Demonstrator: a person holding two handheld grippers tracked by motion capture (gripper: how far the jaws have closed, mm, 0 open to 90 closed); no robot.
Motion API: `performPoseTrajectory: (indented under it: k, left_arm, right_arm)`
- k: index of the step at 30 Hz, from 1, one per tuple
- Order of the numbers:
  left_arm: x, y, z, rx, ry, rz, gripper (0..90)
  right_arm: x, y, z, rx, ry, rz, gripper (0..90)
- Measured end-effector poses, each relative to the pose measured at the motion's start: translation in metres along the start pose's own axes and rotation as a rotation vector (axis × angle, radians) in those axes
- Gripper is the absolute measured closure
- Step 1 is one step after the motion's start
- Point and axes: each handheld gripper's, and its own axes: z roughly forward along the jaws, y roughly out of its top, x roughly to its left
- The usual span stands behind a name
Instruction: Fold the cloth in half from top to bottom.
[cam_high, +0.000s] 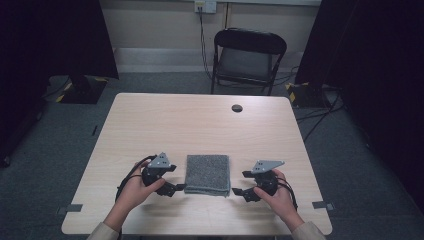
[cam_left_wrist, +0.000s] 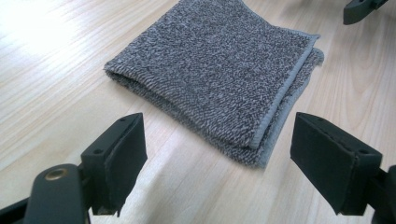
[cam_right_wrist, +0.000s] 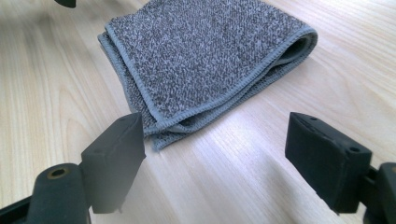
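Observation:
A grey towel (cam_high: 207, 174), folded into a square, lies flat near the front of the wooden table (cam_high: 200, 125). My left gripper (cam_high: 176, 180) sits just left of it, open, its jaws pointing at the towel's near left corner. My right gripper (cam_high: 240, 183) is open too, a short way off the towel's right edge. In the left gripper view the towel (cam_left_wrist: 215, 70) lies beyond the open gripper (cam_left_wrist: 233, 158), with nothing between the jaws. The right gripper view has the towel's (cam_right_wrist: 205, 56) hemmed corner just ahead of the open gripper (cam_right_wrist: 224, 161).
A black folding chair (cam_high: 247, 57) stands behind the table's far edge. A small round cable hole (cam_high: 237, 108) sits near the table's back. Dark curtains and stands flank both sides, with cables on the floor at the right.

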Motion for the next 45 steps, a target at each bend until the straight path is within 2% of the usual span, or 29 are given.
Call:
performPoseTrajectory:
  k: [8,13,19,33,38,45]
  left_arm:
    - [0.005,-0.012,-0.006,0.011,0.014,-0.014,18.3]
    - [0.008,-0.026,-0.013,0.038,0.020,-0.017,18.3]
    - [0.012,-0.040,-0.022,0.031,0.040,-0.031,18.3]
    - [0.018,-0.050,-0.037,0.026,0.073,-0.040,18.3]
    - [0.021,-0.053,-0.043,0.018,0.083,-0.048,18.3]
    - [0.023,-0.058,-0.047,0.040,0.089,-0.038,18.4]
  right_arm:
    - [-0.007,-0.011,-0.012,-0.002,-0.012,0.010,19.2]
    - [-0.015,-0.023,-0.021,0.011,-0.041,0.025,19.7]
    - [-0.022,-0.034,-0.029,0.022,-0.069,0.037,19.7]
    - [-0.028,-0.048,-0.040,0.038,-0.080,0.048,19.9]
    - [-0.030,-0.053,-0.046,0.037,-0.099,0.050,20.0]
    - [-0.035,-0.060,-0.057,0.026,-0.114,0.075,20.2]
